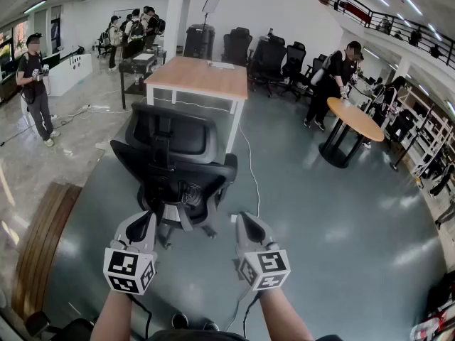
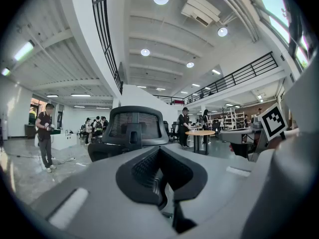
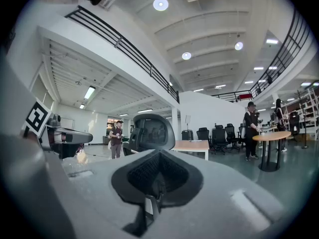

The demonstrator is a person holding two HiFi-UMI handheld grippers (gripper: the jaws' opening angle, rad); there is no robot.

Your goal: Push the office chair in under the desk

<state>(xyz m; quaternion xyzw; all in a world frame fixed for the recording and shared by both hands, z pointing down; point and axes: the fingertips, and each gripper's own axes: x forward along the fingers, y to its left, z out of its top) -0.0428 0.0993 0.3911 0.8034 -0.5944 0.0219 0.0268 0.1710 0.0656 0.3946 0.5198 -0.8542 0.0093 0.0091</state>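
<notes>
A black office chair (image 1: 174,165) with a mesh back and headrest stands on the grey floor, its back toward me. Beyond it is the desk (image 1: 202,77), with a wooden top and white legs. My left gripper (image 1: 146,220) and right gripper (image 1: 244,222) are held level side by side, a short way behind the chair and apart from it. Both are shut with nothing between the jaws. In the left gripper view the chair (image 2: 137,128) rises straight ahead over the shut jaws. In the right gripper view the chair (image 3: 152,131) is ahead to the left, with the desk (image 3: 192,146) behind it.
A round wooden table (image 1: 355,118) stands to the right with a person (image 1: 330,84) beside it. Several black chairs (image 1: 274,59) line the back wall. Another person (image 1: 35,84) stands at the left. A cable (image 1: 250,169) runs across the floor beside the desk. A curved wooden edge (image 1: 43,240) lies near left.
</notes>
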